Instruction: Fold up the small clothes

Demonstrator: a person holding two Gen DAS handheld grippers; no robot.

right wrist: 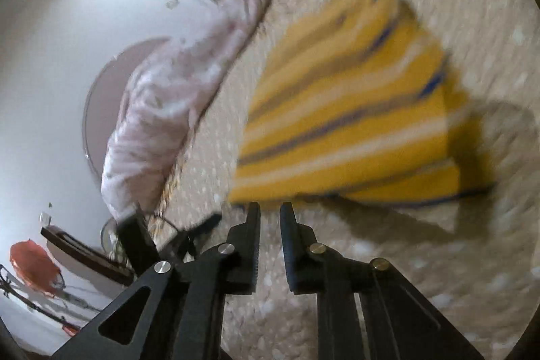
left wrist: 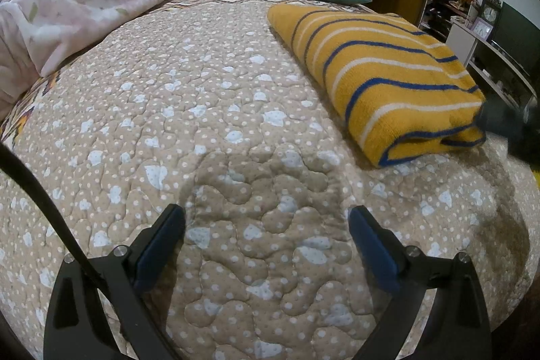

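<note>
The yellow striped garment [left wrist: 381, 73] lies at about two o'clock in the left wrist view, already folded into a layered rectangle on the quilted bedspread [left wrist: 202, 123], so the folding looks essentially done, with at most a tidying press or a move to a pile left. The left gripper [left wrist: 266, 225] hovers over bare quilt at six o'clock, fingers wide and empty. The right gripper [right wrist: 270, 211], in a blurred view, has fingers narrowed to a slim gap with nothing visibly between them, tips just beside the garment's near edge.
</note>
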